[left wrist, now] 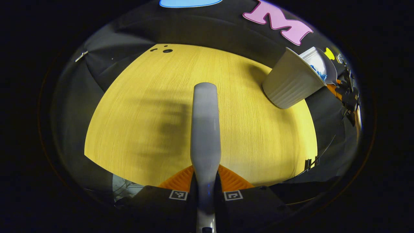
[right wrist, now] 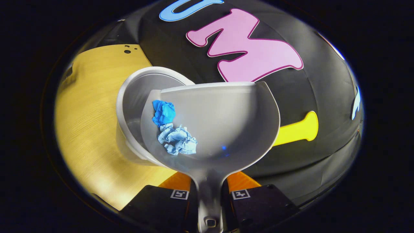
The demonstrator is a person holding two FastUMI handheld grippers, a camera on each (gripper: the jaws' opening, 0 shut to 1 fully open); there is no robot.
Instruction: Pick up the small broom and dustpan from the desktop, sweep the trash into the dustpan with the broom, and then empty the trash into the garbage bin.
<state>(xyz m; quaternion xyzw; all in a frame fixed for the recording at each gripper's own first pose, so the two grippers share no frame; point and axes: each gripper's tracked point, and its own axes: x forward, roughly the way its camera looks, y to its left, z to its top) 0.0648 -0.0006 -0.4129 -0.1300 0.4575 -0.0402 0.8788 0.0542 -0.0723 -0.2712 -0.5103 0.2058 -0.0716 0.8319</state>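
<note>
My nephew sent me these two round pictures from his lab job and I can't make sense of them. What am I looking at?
A person holds a two-finger gripper in each hand, and each carries a wide-angle camera looking along its fingers. In the left gripper view, the left gripper clamps the broom handle above the wooden table; the white bin is at upper right. In the right gripper view, the right gripper grips the dustpan by its handle, tilted over the bin. Crumpled blue paper lies in the pan.
</note>
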